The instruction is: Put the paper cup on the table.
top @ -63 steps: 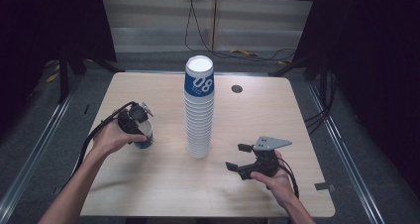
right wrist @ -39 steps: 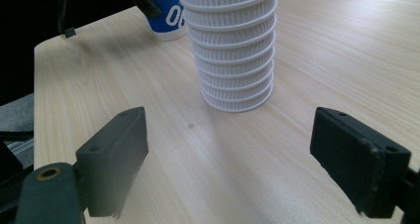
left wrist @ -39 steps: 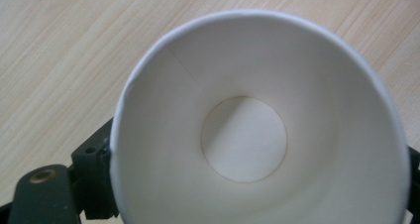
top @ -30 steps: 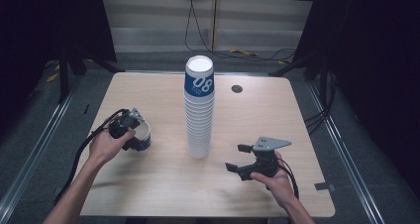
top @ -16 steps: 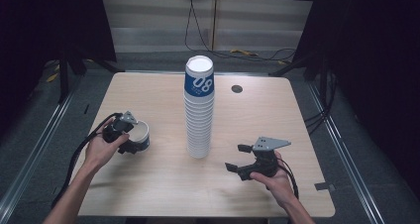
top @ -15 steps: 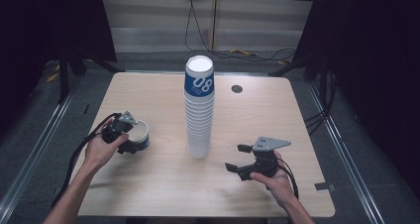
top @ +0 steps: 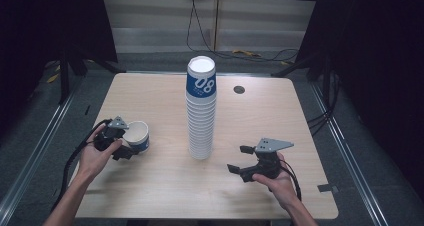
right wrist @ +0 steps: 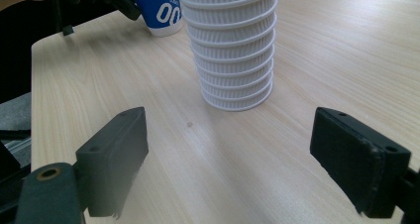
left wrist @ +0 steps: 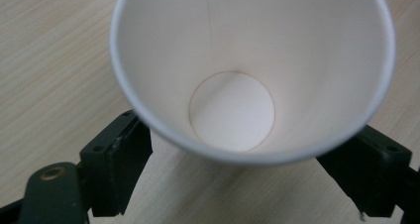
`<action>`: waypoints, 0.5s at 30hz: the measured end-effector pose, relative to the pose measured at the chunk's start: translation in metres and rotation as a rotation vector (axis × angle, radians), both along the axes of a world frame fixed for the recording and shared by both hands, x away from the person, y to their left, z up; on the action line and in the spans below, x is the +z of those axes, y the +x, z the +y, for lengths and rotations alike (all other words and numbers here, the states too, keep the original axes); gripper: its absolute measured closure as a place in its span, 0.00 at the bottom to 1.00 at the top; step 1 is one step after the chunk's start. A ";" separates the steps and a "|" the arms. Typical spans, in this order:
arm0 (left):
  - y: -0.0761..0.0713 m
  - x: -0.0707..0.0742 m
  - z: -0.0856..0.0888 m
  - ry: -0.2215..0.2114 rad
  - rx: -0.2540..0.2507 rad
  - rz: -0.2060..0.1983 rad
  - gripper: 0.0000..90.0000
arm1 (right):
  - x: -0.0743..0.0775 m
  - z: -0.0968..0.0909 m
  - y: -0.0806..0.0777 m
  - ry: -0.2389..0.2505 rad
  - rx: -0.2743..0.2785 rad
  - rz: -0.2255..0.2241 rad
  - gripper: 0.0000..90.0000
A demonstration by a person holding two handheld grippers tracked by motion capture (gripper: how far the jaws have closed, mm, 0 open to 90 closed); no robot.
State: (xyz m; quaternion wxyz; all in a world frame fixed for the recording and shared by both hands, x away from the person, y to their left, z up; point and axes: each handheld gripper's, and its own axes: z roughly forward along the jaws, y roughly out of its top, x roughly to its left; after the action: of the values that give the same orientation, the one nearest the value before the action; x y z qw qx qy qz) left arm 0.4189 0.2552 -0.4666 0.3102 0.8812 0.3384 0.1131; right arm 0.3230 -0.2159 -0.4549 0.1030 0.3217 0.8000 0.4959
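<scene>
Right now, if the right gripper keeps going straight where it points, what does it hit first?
Most likely the base of the cup stack, dead ahead between the open jaws of the right gripper. Bare table lies between; exact depth is unclear.

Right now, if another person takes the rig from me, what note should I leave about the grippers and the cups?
Left gripper: shut on the single cup, one jaw on each side. The cup is mouth up and empty, at the left side of the table; I cannot tell if its base rests on the wood.
Right gripper: open, holding nothing, low at the right, jaws facing the stack.
Stack: upside-down cups, upright at the table's centre, untouched.
Done: one cup is apart from the stack and turned mouth up.
Left, probably: release that cup, then take the next one from the stack.
</scene>
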 end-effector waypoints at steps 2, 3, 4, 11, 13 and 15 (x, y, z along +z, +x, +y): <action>-0.005 -0.001 0.003 -0.004 0.037 -0.027 0.18 | 0.000 0.000 0.000 0.001 0.000 0.000 0.17; -0.008 -0.002 0.002 0.031 0.044 -0.060 0.18 | 0.000 0.000 0.000 0.003 -0.001 0.000 0.17; -0.010 -0.003 0.002 0.016 0.035 -0.058 0.18 | 0.000 0.000 0.000 0.005 -0.001 0.002 0.17; -0.026 -0.004 0.006 -0.058 0.056 -0.044 0.18 | -0.001 0.001 0.000 0.003 0.002 0.006 0.17; -0.031 -0.006 0.006 -0.066 0.071 -0.035 0.18 | -0.001 0.000 0.000 0.004 0.000 0.001 0.17; -0.036 -0.006 0.006 -0.063 0.073 -0.047 0.18 | -0.001 -0.001 0.001 0.006 -0.005 0.006 0.17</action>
State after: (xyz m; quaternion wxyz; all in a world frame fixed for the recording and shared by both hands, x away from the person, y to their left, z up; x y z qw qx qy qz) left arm 0.3829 0.2611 -0.4725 0.3412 0.8552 0.3662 0.1345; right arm 0.3235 -0.2168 -0.4558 0.1009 0.3255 0.7979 0.4971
